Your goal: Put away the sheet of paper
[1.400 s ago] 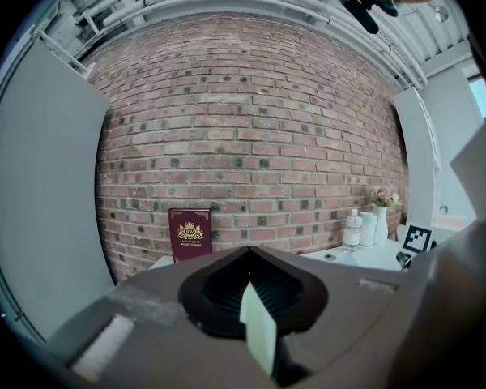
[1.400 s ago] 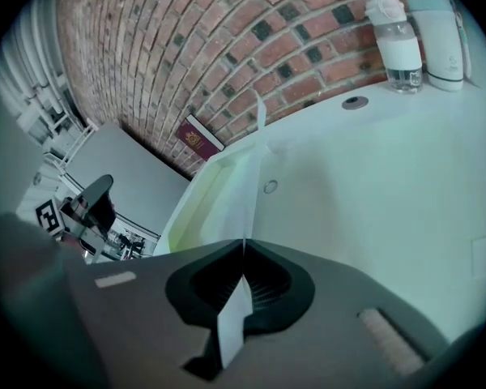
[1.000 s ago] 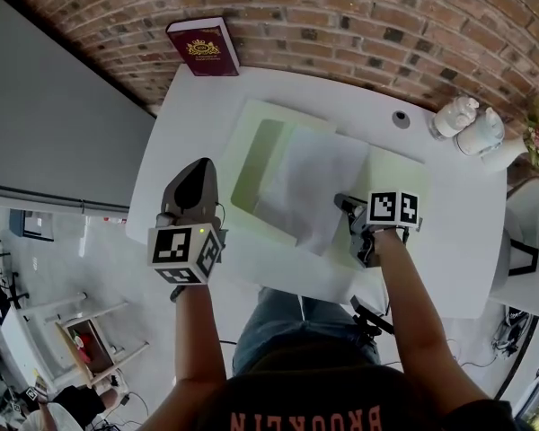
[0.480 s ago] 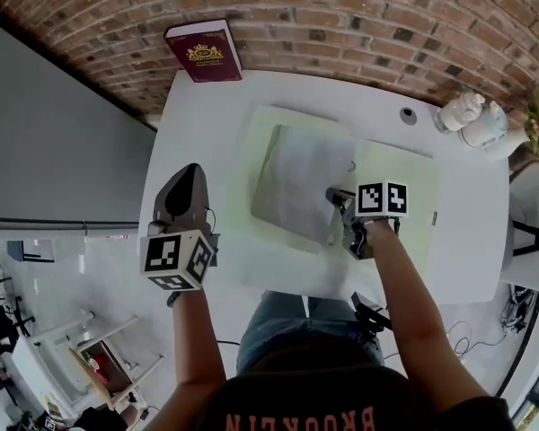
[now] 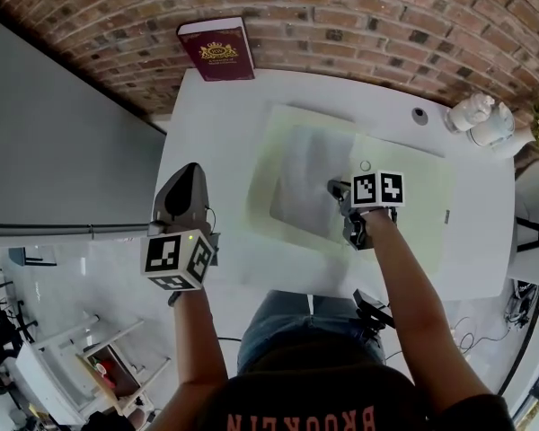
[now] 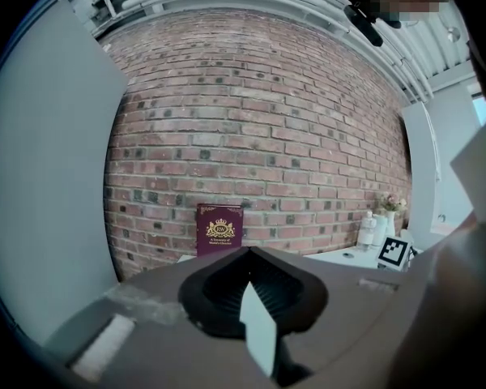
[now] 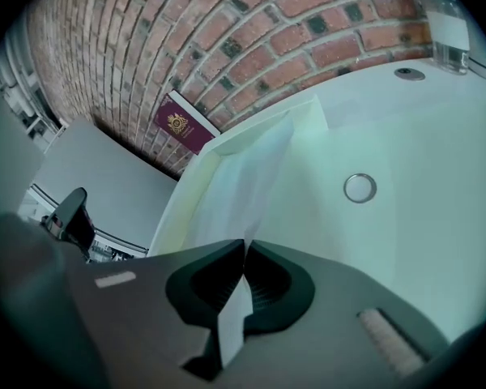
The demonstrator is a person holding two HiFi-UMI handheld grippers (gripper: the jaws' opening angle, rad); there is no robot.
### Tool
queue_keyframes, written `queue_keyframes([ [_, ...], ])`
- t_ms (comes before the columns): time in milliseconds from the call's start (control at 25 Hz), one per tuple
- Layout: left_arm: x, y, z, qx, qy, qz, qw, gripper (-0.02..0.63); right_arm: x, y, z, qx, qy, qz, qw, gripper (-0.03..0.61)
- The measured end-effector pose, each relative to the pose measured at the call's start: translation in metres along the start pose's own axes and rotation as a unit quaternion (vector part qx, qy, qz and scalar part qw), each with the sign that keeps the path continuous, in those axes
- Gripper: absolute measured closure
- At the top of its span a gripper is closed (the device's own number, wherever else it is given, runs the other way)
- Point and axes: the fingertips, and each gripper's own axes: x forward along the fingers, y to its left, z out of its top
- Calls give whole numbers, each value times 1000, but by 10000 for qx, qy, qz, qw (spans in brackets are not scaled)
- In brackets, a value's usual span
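My right claw point(image 5: 335, 189) pinching sheet of paper point(image 5: 313, 180) at its edge, over open green folder point(image 5: 406, 174). Left claw point(image 5: 192, 168) pressed together, well left of folder.

The head view looks steeply down on the desk point(image 5: 216, 124). The left gripper view faces level along the left claw point(image 6: 248, 254) to the brick wall point(image 6: 259, 120), seemingly from beside the desk. The right gripper view sits low and close over the sheet point(image 7: 251, 177), and all three share the book point(image 5: 216, 50).
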Motion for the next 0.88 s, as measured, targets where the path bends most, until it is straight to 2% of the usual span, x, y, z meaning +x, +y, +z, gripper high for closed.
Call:
queue_keyframes([
  [200,-2,13,-2,-23,-5,7,10000,620,10,2,4,-142,43,-257,9996,568],
  [360,-2,17,-4,-66,-19,-23,10000,620,14,0,3,-176,73,-468,9987,534],
  [560,-2,20,-2,-111,-91,-85,9999,620,13,3,0,-274,33,-596,9978,361],
  [760,-2,19,0,-150,-149,-197,9996,620,3,0,4,-524,-296,-1024,9929,151],
  [880,-1,16,0,-174,-172,-294,9993,620,-5,0,9,-713,-608,-1259,9876,86],
])
